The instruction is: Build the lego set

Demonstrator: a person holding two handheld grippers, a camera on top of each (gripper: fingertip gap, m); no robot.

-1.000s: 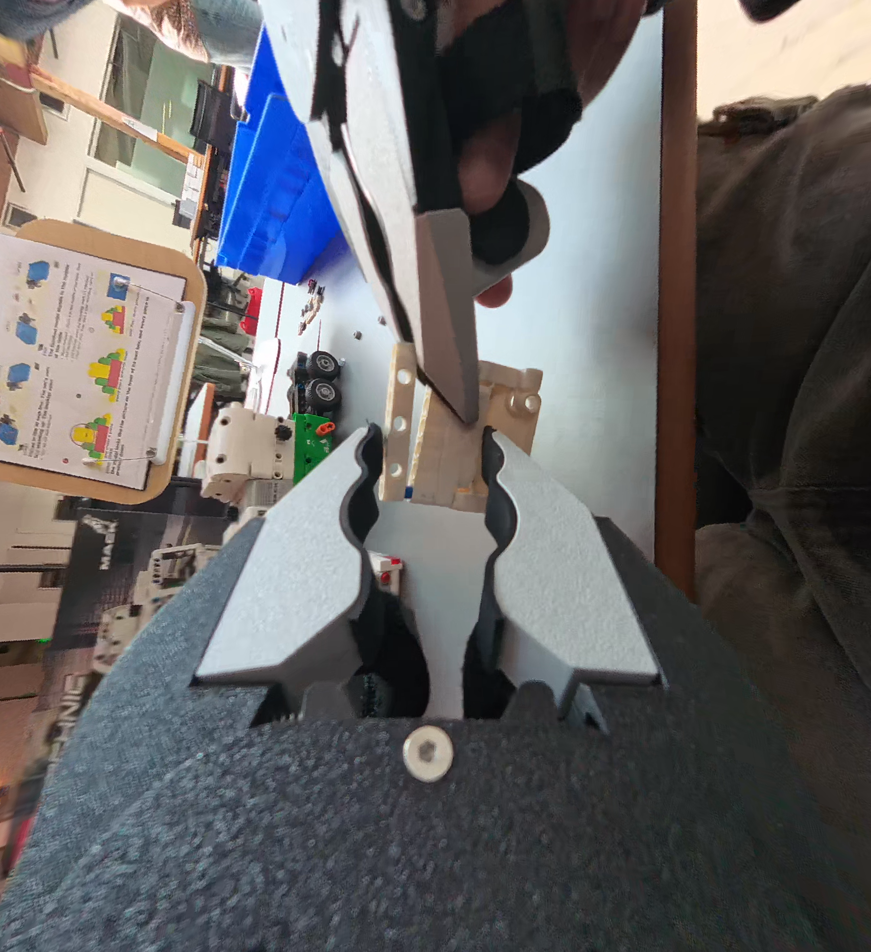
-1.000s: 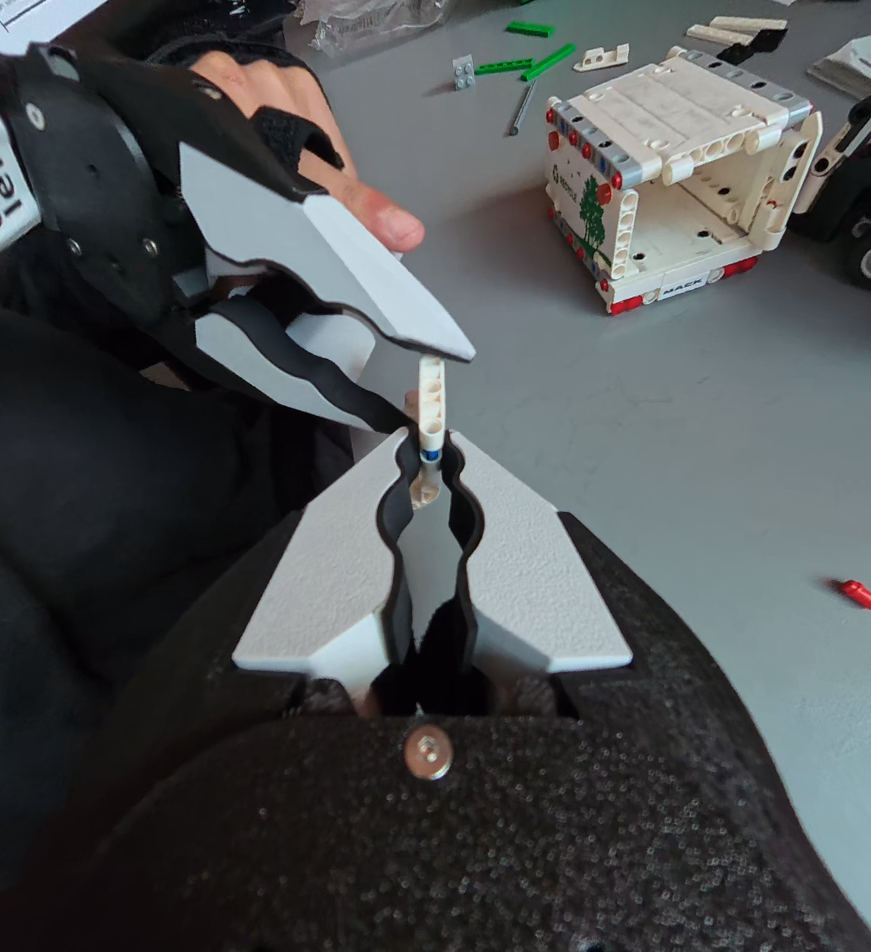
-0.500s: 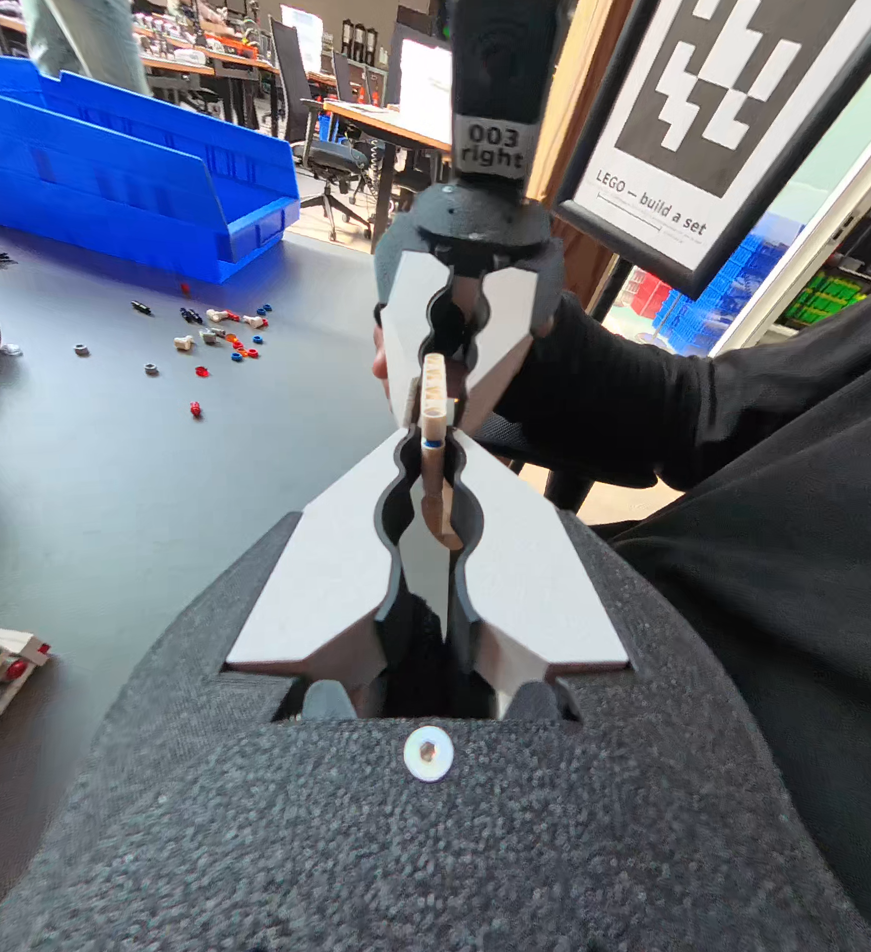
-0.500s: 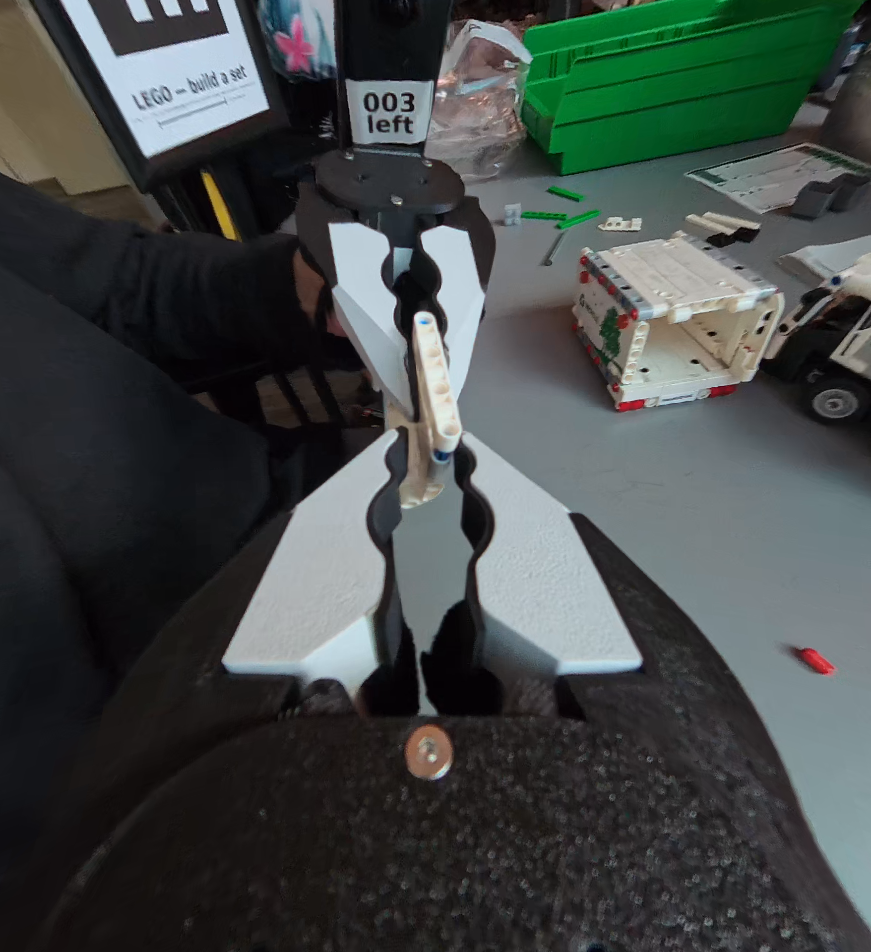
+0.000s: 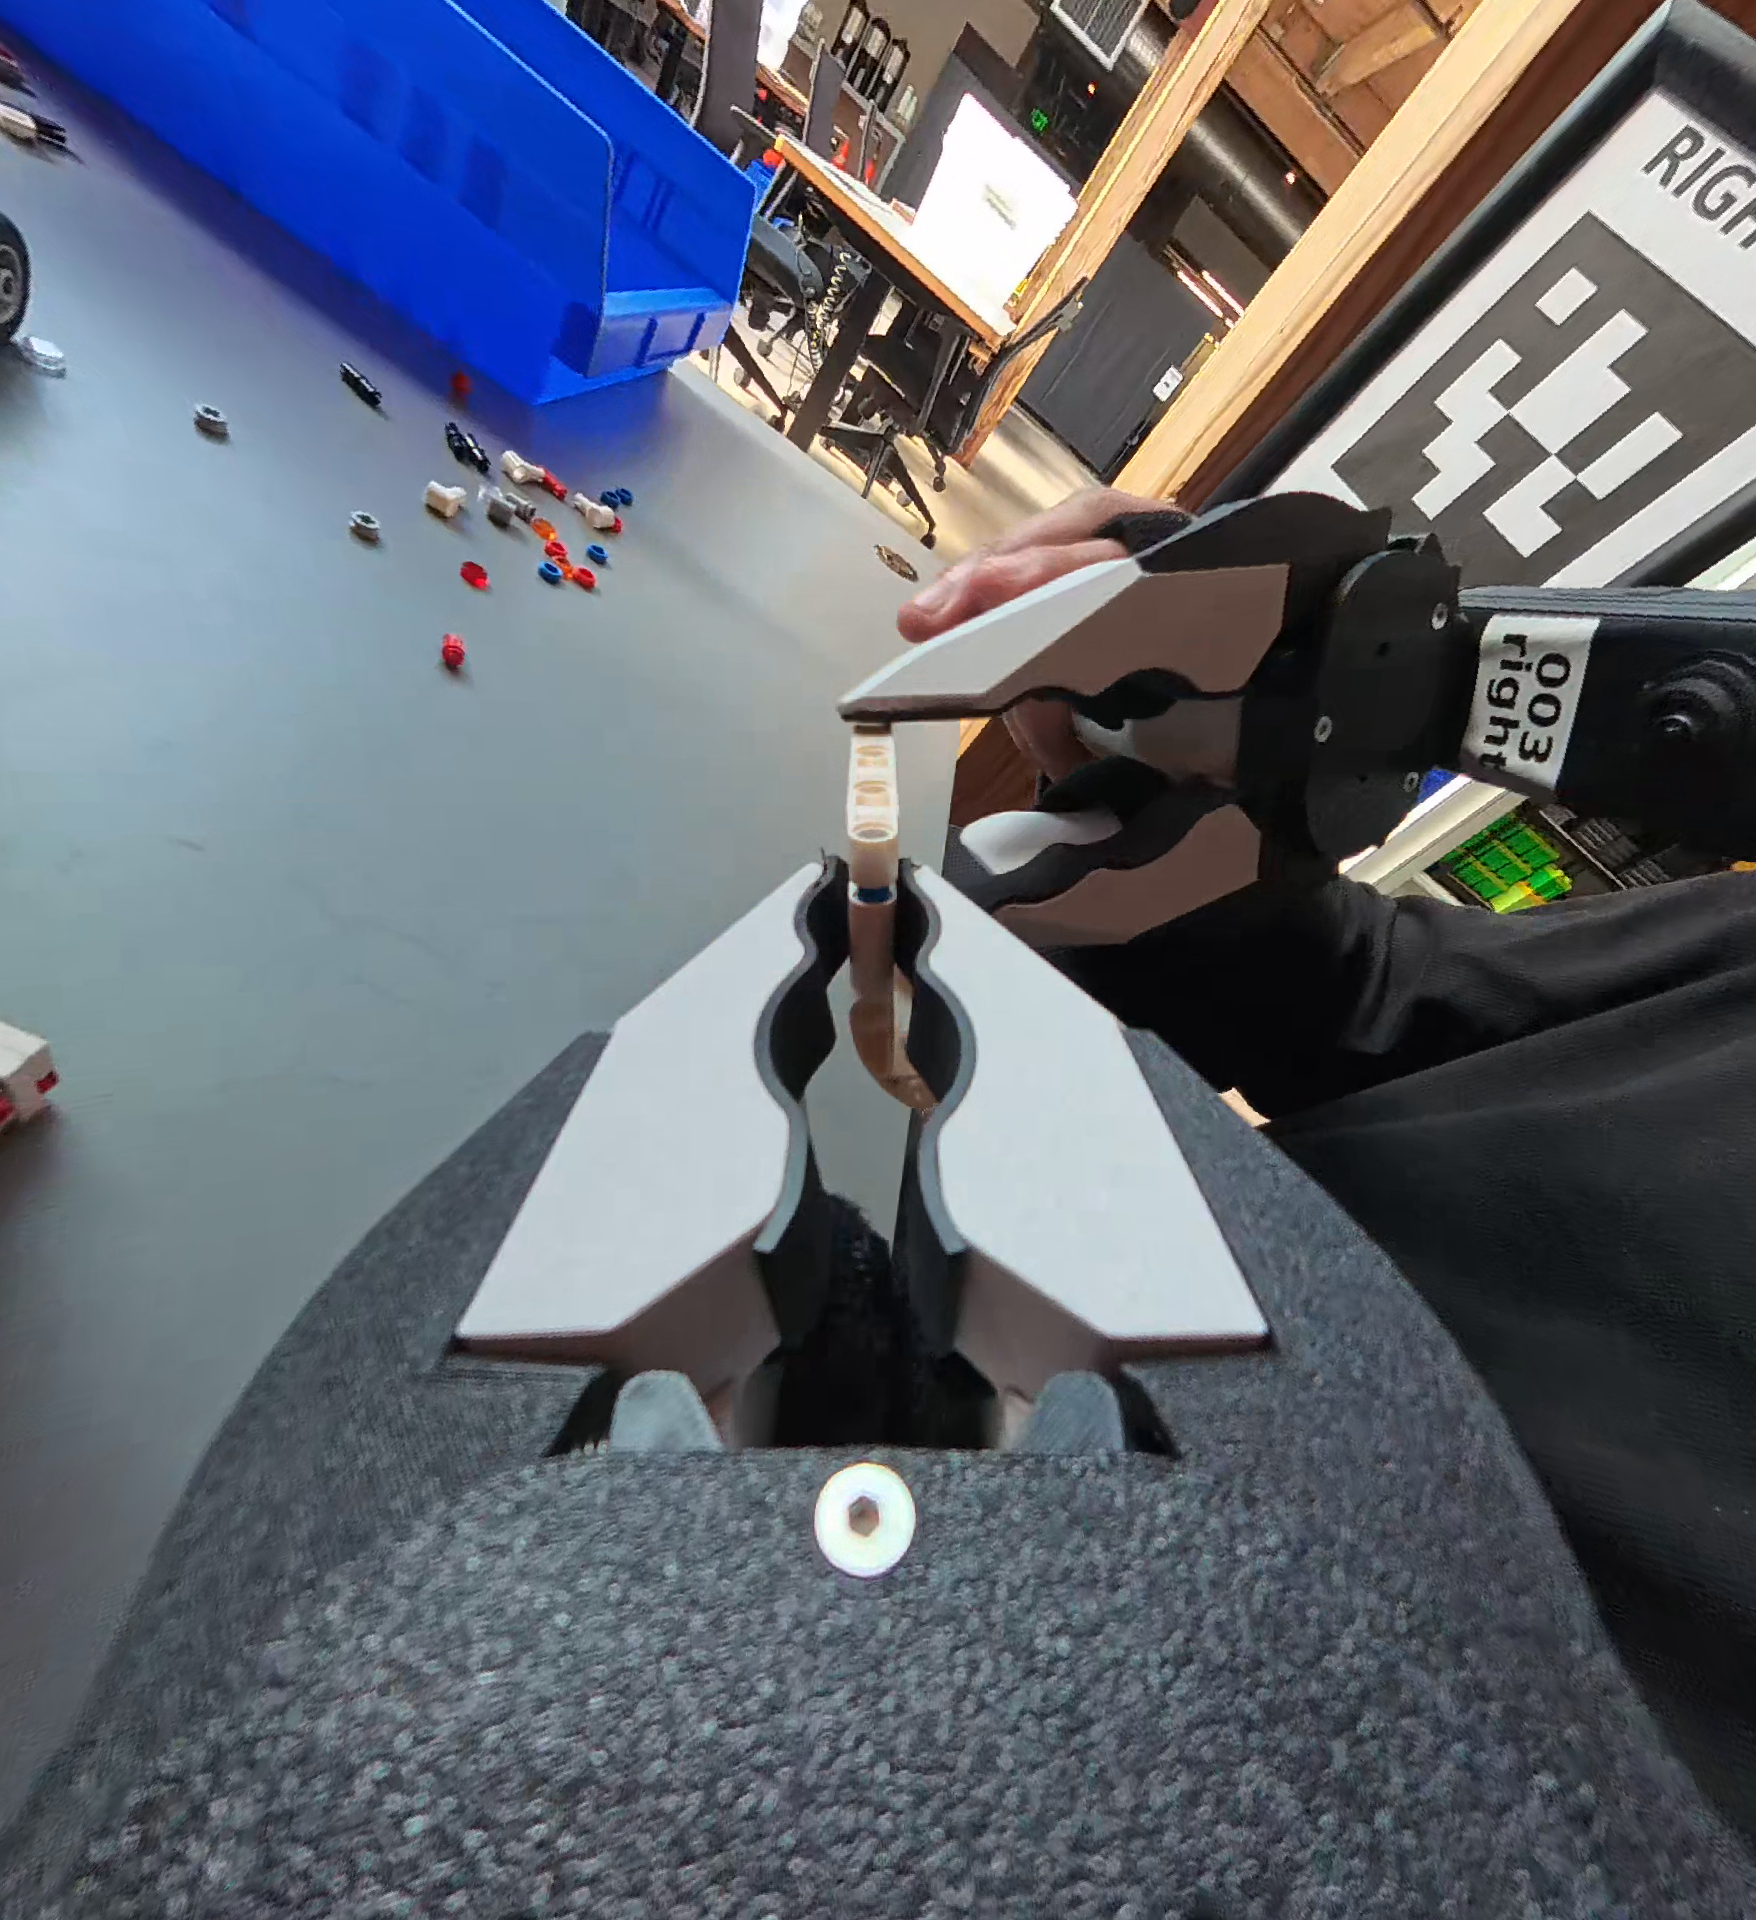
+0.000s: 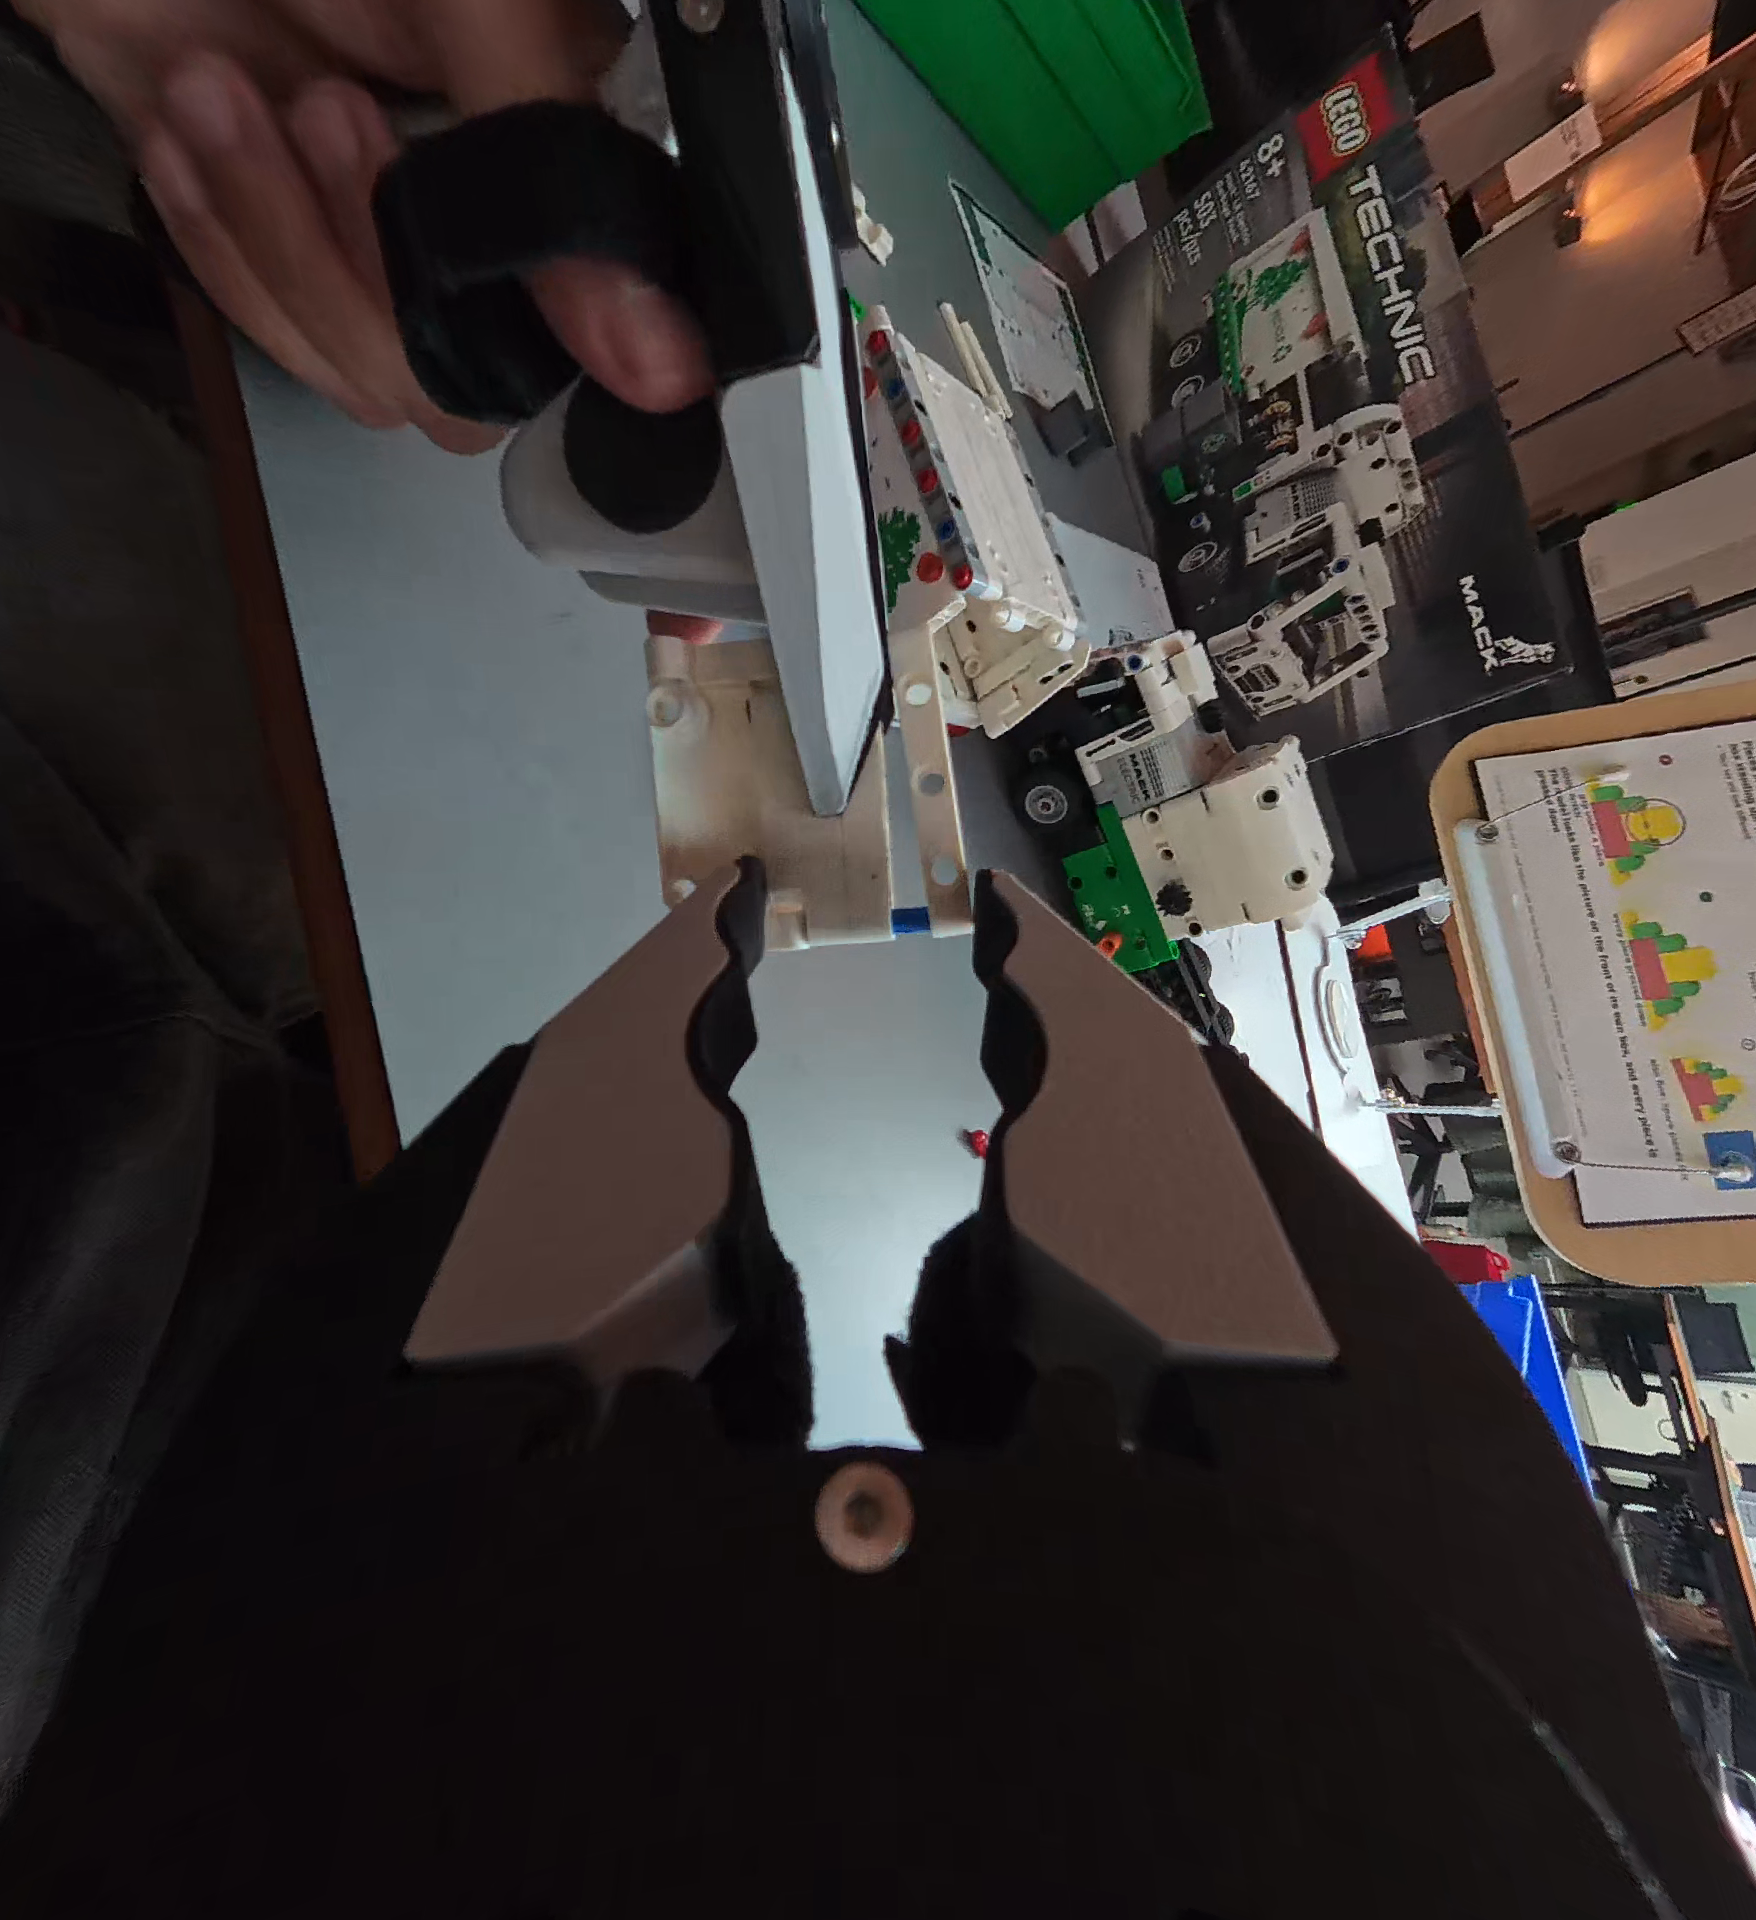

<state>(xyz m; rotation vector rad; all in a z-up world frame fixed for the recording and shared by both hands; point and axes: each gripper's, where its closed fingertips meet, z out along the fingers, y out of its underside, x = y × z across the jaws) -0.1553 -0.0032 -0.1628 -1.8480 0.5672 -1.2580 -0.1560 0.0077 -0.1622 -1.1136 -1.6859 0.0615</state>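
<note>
You held your left gripper (image 5: 869,883) clamped on the cream panel-and-beam subassembly (image 6: 801,852) above the grey table (image 5: 230,883), well apart from the white truck body (image 6: 967,520) and the cab (image 6: 1206,831). Your right gripper (image 6: 863,883) stood spread and empty, its upper finger (image 5: 1009,675) resting on the top end of the white beam (image 5: 871,800). That beam's long axis ran straight out from your left fingertips, so any pressing would go along it toward the blue pin (image 5: 872,894).
</note>
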